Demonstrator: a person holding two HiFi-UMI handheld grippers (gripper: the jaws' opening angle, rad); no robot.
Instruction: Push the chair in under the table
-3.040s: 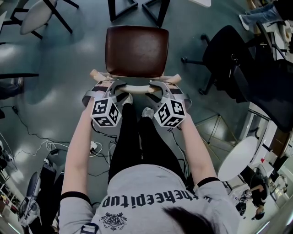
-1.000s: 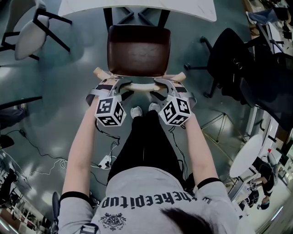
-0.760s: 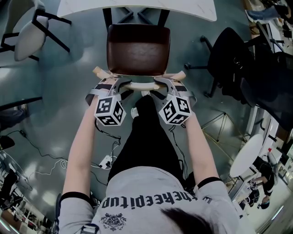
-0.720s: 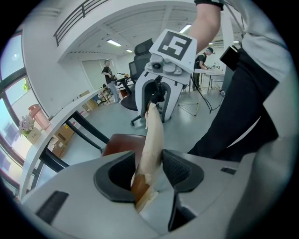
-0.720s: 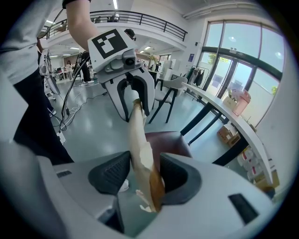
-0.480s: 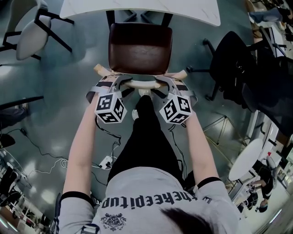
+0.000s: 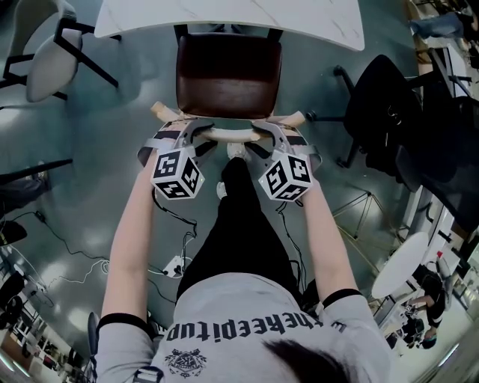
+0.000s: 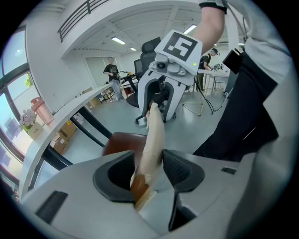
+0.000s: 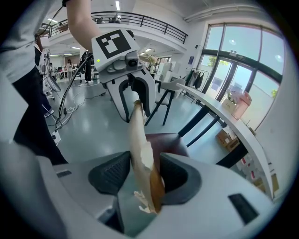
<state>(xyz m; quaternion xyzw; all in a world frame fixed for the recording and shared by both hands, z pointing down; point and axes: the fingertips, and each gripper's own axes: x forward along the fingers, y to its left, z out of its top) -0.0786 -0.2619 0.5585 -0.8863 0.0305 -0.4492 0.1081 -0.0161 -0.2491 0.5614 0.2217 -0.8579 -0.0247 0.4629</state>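
Head view: chair (image 7: 228, 75) sits at 12 o'clock. The far edge of the brown seat is right at the near edge of the white table (image 7: 224, 15); nearly all of the seat is out from under the top.

Pale wooden backrest rail (image 7: 228, 135) runs across the near side of the seat, with both ends sticking out past the grippers.

- Left gripper (image 7: 194, 135): on the rail's left part, at 11 o'clock from the person's legs (image 7: 239, 224). In the left gripper view the jaws pinch the rail (image 8: 154, 135) between both pads (image 8: 180, 170).
- Right gripper (image 7: 263, 135): on the rail's right part, at 1 o'clock from the legs. In the right gripper view the jaws close on the rail (image 9: 138, 135), with the pads (image 9: 110, 177) against either face (the wood looks chipped at the end).

The two grippers face each other along the rail.

Around it: black office chair (image 7: 382, 112) at 3 o'clock, well apart. Pale chair (image 7: 49, 48) at 10 o'clock. Cables (image 7: 172, 263) lie on the floor at 8 o'clock.
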